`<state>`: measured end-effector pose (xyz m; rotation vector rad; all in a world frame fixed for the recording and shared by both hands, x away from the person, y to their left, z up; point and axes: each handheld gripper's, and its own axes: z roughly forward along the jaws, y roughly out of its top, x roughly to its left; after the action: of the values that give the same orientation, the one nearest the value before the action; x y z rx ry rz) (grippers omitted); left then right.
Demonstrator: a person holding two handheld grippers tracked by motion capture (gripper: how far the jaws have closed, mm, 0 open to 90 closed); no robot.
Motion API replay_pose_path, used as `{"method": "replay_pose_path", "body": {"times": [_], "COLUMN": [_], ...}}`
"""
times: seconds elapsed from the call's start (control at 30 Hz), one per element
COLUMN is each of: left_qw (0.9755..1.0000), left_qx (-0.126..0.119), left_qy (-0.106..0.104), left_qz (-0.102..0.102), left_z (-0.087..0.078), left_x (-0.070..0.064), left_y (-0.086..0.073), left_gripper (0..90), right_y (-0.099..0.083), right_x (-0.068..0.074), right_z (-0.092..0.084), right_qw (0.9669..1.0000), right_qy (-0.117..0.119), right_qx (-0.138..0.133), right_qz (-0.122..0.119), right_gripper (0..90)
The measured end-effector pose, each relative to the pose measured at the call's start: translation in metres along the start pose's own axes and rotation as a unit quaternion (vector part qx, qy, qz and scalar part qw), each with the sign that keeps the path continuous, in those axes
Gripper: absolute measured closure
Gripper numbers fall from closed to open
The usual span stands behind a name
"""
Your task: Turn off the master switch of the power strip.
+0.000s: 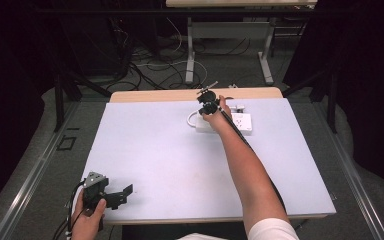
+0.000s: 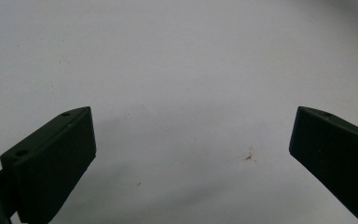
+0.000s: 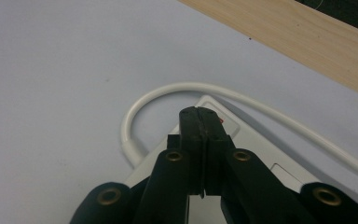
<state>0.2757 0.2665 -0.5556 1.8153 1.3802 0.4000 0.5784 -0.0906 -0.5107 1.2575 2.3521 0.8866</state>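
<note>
A white power strip (image 1: 240,123) lies at the far middle of the table, its white cable (image 3: 177,91) looping out from one end. My right gripper (image 3: 200,114) is shut with nothing between its jaws, and its tips sit over the strip's end by a small red switch (image 3: 221,121). In the high view the right gripper (image 1: 208,106) hangs over the strip's left end at the end of an outstretched forearm. My left gripper (image 1: 125,192) rests at the near left corner with its jaws wide open; between the left gripper's fingers (image 2: 56,158) only bare table shows.
The pale mat (image 1: 180,155) covers most of the table, with a wooden strip (image 1: 180,95) bare along the far edge. A small brown speck (image 2: 249,157) marks the mat. Cables and table legs stand on the floor beyond.
</note>
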Motion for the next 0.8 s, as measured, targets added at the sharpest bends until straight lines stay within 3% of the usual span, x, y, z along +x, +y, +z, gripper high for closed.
{"method": "replay_pose_path", "body": {"times": [0.2,0.3,0.33,0.43,0.73,0.77,0.8], "left_qw": [1.0000,1.0000,1.0000,1.0000,1.0000,1.0000,1.0000], "left_qx": [-0.001,-0.006,-0.003,-0.003,-0.005,-0.005,-0.005], "left_qy": [0.000,0.001,-0.001,0.001,0.002,0.002,0.002], "left_qz": [-0.001,-0.002,-0.001,-0.002,-0.002,-0.002,-0.002], "left_z": [0.000,0.000,-0.001,-0.002,-0.002,-0.002,-0.003], "left_x": [0.000,0.000,0.001,0.001,0.002,0.002,0.001], "left_y": [0.000,-0.001,0.000,-0.001,-0.001,-0.001,-0.001], "left_gripper": [0.5,0.5,0.5,0.5,0.5,0.5,0.5], "right_y": [0.003,0.003,0.002,0.001,-0.002,-0.003,-0.003], "right_x": [0.004,0.004,0.004,0.004,0.000,0.000,0.000], "right_z": [0.004,0.006,0.009,0.011,0.015,0.017,0.015], "right_qw": [1.0000,0.9999,0.9999,0.9999,0.9997,0.9998,0.9996], "right_qy": [0.003,-0.006,-0.003,-0.008,-0.022,-0.015,-0.023], "right_qx": [-0.004,0.004,-0.009,-0.010,0.011,-0.005,0.011], "right_qz": [0.005,-0.007,-0.004,-0.003,0.008,0.013,0.011], "right_gripper": [90.0,90.0,90.0,90.0,90.0,90.0,90.0]}}
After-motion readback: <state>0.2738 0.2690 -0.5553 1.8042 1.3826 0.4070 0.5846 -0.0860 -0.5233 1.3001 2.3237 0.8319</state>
